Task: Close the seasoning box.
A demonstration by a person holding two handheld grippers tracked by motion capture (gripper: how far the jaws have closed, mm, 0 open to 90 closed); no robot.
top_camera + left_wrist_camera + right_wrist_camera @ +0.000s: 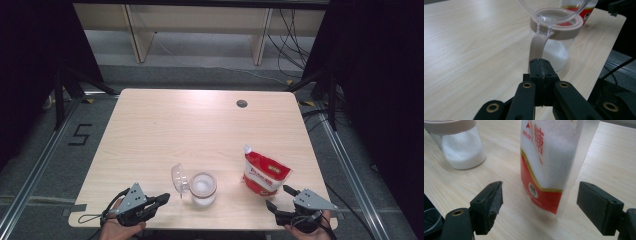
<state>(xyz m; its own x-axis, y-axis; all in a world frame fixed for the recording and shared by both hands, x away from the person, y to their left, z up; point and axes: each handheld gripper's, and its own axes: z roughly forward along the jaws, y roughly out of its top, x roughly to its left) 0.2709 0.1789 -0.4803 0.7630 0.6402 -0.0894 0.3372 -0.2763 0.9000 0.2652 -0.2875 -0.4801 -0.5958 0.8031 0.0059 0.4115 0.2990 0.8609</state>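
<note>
On the pale table (165, 130), the left gripper (540, 65) sits clamped empty behind the jar (202, 189), while the right gripper (540, 202) gapes before the sugar bag (550, 162), which a crooked pinch could topple and spill.

You get even, soft overhead light on the table (165, 125), with a pale sheen near its far middle; the surroundings fall off to near black. Shadows under the jar (203, 189) and the pouch (264, 173) are short and faint. In your left gripper view the jar's open lid (549, 10) blurs close up. Your right gripper view holds the pouch print fairly sharp.
</note>
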